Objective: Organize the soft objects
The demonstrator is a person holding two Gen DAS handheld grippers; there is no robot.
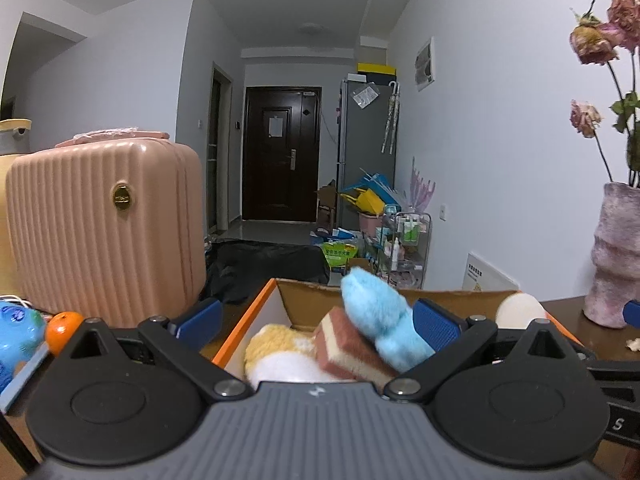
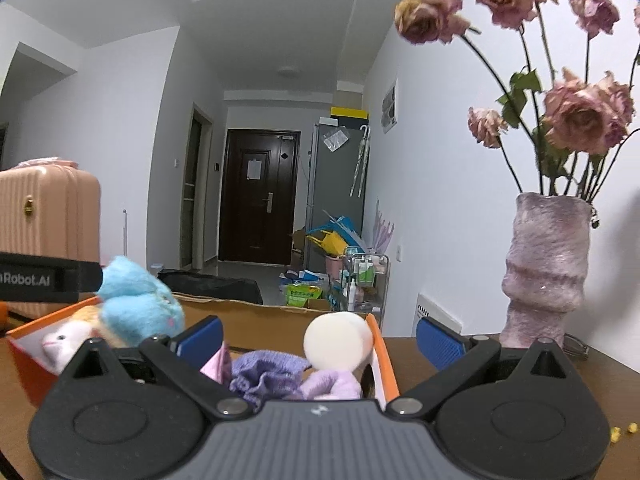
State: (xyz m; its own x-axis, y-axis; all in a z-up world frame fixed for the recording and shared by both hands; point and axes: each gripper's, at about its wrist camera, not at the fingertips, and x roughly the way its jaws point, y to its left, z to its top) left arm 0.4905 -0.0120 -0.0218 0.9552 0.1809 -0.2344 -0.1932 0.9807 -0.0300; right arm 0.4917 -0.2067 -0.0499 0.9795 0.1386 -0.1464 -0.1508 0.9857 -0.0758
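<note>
An orange-edged cardboard box holds soft things: a blue plush, a brown and cream sponge, a yellow and white plush and a cream foam ball. My left gripper is open above the box, with the blue plush leaning against its right finger pad. In the right wrist view the box also holds purple knit cloth, the foam ball, the blue plush and a white plush. My right gripper is open and empty over the box.
A pink suitcase stands left of the box. A blue toy and an orange lie at far left. A purple vase of dried roses stands on the wooden table to the right.
</note>
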